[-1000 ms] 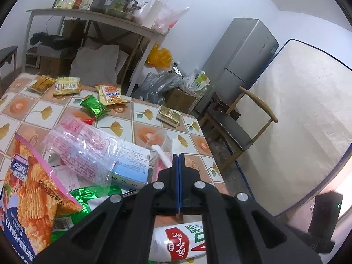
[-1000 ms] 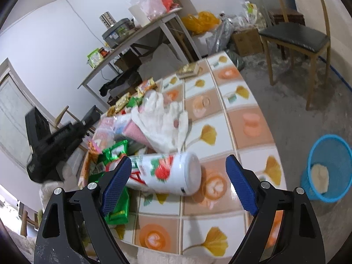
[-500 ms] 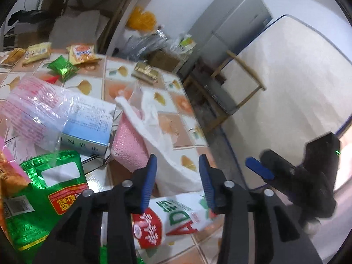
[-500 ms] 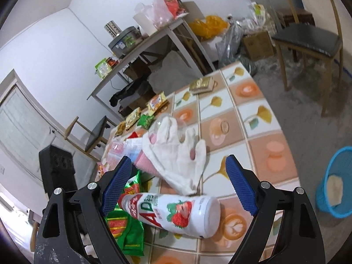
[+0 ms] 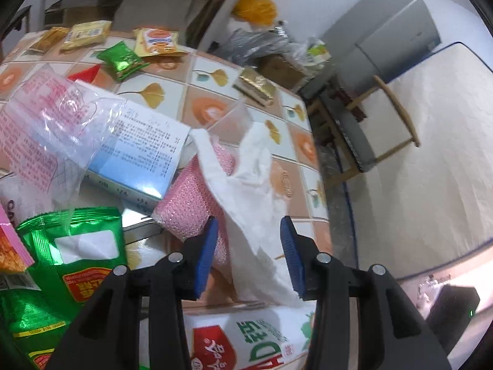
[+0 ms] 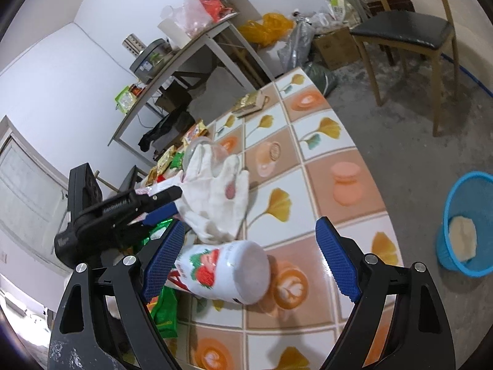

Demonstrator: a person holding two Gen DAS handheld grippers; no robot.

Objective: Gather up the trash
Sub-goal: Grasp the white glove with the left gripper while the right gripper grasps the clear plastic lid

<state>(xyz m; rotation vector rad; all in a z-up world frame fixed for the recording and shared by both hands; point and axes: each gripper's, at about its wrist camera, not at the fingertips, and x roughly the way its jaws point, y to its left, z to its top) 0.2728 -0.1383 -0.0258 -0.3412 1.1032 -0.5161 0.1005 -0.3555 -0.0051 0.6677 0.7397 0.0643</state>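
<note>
While I lean over the tiled table [image 6: 320,185], this is how things stand:

Left gripper [image 5: 249,252]: my jaws are narrowing, and the crumpled white tissue [image 5: 255,203] lies between the blue pads, though they do not yet press on it. I point steeply down because the tissue lies flat on the pile, draped over a pink scrubbing pad [image 5: 188,203].

Right gripper [image 6: 249,262]: spread wide and empty. I hold it low over the fallen drink bottle [image 6: 228,274], whose base faces me between the pads, since a round body on its side needs a broad mouth, I judge.

Tissue, from the right view: it sits just behind the bottle, its lower edge touching or nearly touching the bottle.

Bin: the blue basket [image 6: 453,212] stands on the floor well apart from the table, with one pale wad already in it. That is where I judge both pieces must go.

Other litter: a green packet [image 5: 77,246] and a clear printed bag [image 5: 46,129] lie to the left, untouched.

Against a second ago: my left jaws were shut tight and aimed across the room; now they are parted and tipped down over the tissue. My right has sunk closer to the bottle, its spread unchanged.
</note>
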